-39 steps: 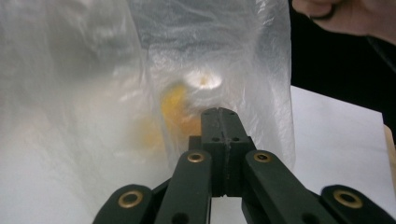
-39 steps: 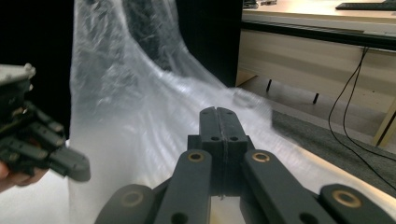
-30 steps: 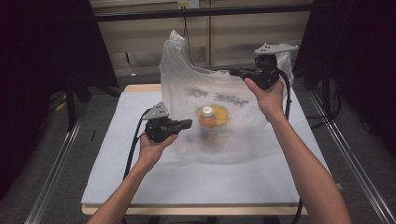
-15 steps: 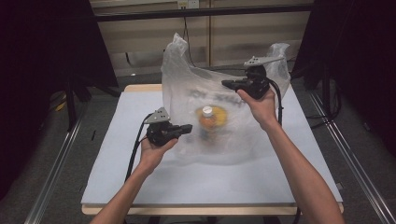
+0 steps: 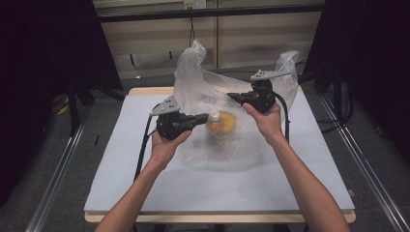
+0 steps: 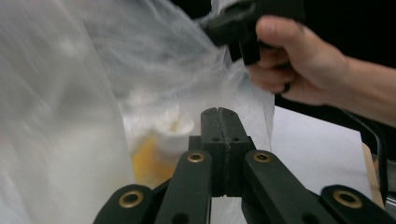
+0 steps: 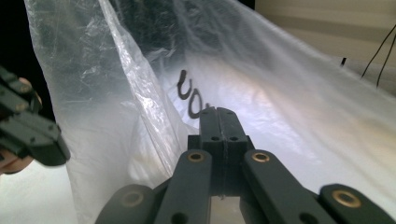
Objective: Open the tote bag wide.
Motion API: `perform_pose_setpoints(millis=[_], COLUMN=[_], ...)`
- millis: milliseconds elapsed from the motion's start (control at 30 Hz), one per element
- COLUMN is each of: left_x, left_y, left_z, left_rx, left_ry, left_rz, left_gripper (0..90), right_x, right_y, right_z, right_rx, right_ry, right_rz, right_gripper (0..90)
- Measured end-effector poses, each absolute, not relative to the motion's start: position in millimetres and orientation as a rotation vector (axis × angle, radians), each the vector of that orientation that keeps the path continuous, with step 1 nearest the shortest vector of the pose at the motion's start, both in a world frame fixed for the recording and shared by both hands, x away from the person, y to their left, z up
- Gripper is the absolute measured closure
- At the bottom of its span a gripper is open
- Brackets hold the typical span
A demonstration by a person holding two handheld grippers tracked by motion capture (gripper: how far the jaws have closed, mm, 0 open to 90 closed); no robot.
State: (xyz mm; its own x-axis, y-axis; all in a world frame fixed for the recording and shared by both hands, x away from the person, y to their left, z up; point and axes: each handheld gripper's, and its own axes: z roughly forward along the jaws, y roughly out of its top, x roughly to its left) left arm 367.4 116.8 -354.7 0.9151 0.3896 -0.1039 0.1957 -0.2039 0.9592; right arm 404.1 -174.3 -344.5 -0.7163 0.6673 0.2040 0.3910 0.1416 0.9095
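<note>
A clear plastic bag (image 5: 212,82) with black lettering stands crumpled on the white table top (image 5: 145,183). Inside it is a bottle of orange drink (image 5: 218,128) with a white cap. My left gripper (image 5: 200,117) is shut, its tips against the bag's left side beside the cap. In the left gripper view the closed jaws (image 6: 218,112) point at the bottle (image 6: 154,154) through the film (image 6: 70,93). My right gripper (image 5: 231,96) is shut at the bag's upper right. Its closed jaws (image 7: 218,111) touch the film (image 7: 280,93); whether film is pinched cannot be told.
Metal rails run along the floor on both sides of the table (image 5: 53,193). A dark bar (image 5: 208,12) crosses behind the table, in front of a pale wall. Black cables trail from both grippers over the table's near half.
The right gripper came down and leftward from the bag's right handle to its upper middle. The left gripper rose and moved right, up to the bottle's cap.
</note>
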Motion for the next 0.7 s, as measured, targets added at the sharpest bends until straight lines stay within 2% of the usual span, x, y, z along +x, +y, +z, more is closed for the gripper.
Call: perform_pose_setpoints(millis=[433,700], left_x=[375,398], left_y=[115,123], left_z=[-358,-388], left_rx=[1.762,1.812], left_ry=[0.485,0.605], left_rz=[0.188,0.195], left_gripper=[90.0,90.0], right_x=[384,375], right_y=[-163,-164], right_z=[-375,-393], right_rx=[1.035,1.047], right_ry=[2.191,2.211], right_rz=[1.620,1.613], right_gripper=[90.0,90.0])
